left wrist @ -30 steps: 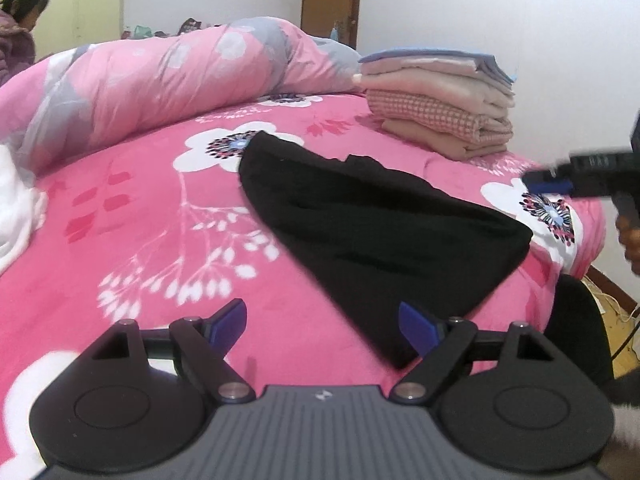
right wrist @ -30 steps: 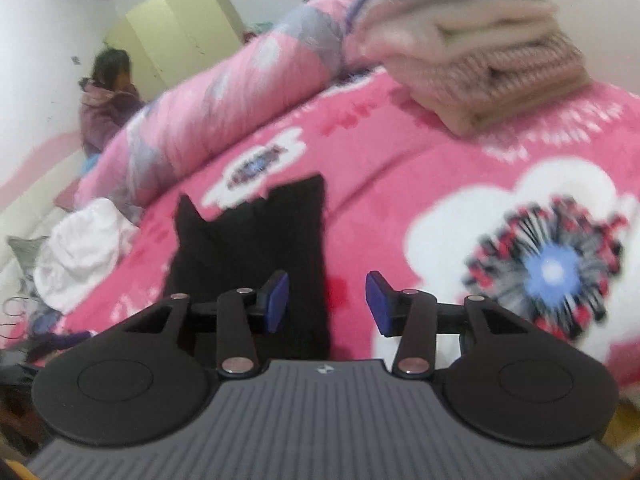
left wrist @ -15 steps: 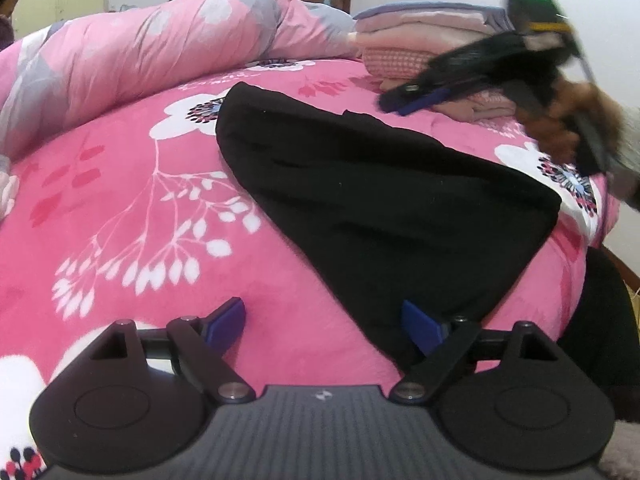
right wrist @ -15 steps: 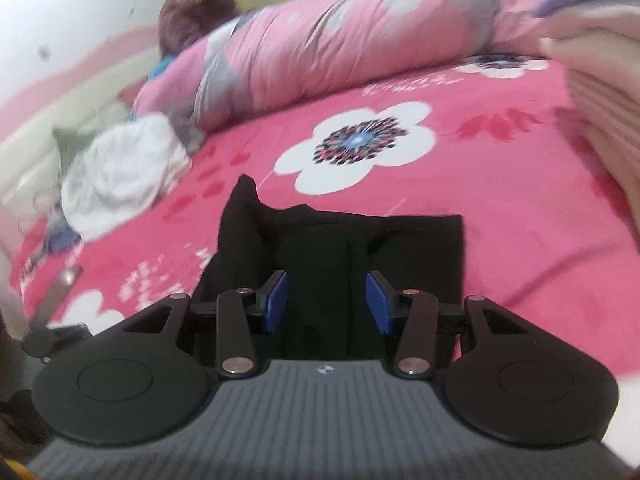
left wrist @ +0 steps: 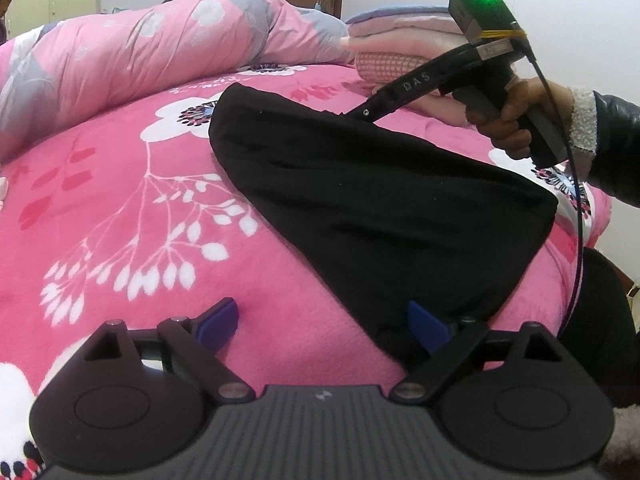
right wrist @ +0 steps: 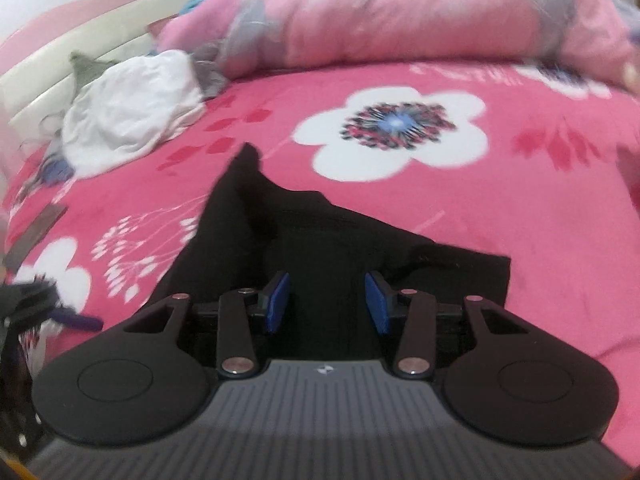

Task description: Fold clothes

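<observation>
A black garment [left wrist: 380, 208] lies spread flat on the pink floral bed [left wrist: 120, 200]. My left gripper [left wrist: 324, 326] is open at its near corner, the right fingertip [left wrist: 426, 326] over the black cloth, the left one over the pink bedcover. My right gripper [right wrist: 326, 304] is open, low over the garment [right wrist: 320, 236] at its far edge. In the left wrist view it [left wrist: 362, 114] reaches in from the right, tips down at the cloth's far edge, held by a hand [left wrist: 520, 116].
A stack of folded clothes [left wrist: 400, 52] sits at the far right of the bed. A rolled pink quilt [left wrist: 140, 52] lies along the back. A crumpled white garment [right wrist: 132, 112] lies at the left near the headboard [right wrist: 60, 76].
My right gripper has swung in from the bed's right edge to the garment's far edge and lowered onto it. My left gripper has moved slightly closer to the near corner.
</observation>
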{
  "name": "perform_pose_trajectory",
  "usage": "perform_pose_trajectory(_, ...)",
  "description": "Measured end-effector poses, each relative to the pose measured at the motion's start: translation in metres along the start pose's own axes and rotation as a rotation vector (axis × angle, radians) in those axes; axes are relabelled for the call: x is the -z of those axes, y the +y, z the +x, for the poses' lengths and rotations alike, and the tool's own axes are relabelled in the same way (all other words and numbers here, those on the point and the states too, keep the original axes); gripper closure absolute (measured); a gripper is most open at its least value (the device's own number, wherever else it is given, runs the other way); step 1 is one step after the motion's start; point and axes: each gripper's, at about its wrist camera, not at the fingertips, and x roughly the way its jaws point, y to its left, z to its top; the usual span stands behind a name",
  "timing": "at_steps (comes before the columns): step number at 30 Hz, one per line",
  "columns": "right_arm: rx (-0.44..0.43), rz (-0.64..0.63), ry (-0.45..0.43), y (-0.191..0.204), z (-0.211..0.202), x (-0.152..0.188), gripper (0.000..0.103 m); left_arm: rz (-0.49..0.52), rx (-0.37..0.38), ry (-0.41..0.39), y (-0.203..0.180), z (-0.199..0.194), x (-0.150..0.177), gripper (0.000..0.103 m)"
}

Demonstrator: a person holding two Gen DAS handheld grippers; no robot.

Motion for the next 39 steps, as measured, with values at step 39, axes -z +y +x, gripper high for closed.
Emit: perform_pose_trajectory(39,0.247,0.267,-0.131,-0.075,0.001,0.03,0.073,0.008,-0.006,0.007,-0.001,-0.001,0.0,0.01)
